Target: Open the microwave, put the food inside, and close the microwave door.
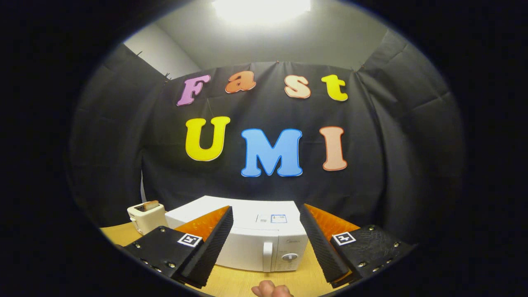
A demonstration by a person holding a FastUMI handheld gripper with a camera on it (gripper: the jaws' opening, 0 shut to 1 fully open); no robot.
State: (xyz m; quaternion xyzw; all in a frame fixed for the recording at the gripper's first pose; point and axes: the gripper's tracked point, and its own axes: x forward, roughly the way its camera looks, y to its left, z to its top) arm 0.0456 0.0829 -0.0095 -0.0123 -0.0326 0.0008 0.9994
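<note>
- The gripper [266, 231] hangs above the wooden table [247, 282], its jaws spread wide and holding nothing.
- The white microwave [264, 235] sits beyond and between the fingers, door closed.
- A toaster [145, 218] holding toast stands just left of the microwave.
- A hand [272, 289] rests on the table, nearer than the microwave.

Gripper [267, 243] fingers spread wide, nothing between them; open air ahead to the microwave [251, 239]. Microwave sits on the table [243, 282] towards its back, door closed, handle [268, 255] facing the fingers, bare table strip in front of it. Toaster [145, 216] stands just left of the microwave, near the table's back-left corner, little gap between the two. Booth cloth [371, 173] hangs close behind both. A hand [272, 290] rests at the table's near edge, below the gap between the fingers.
</note>
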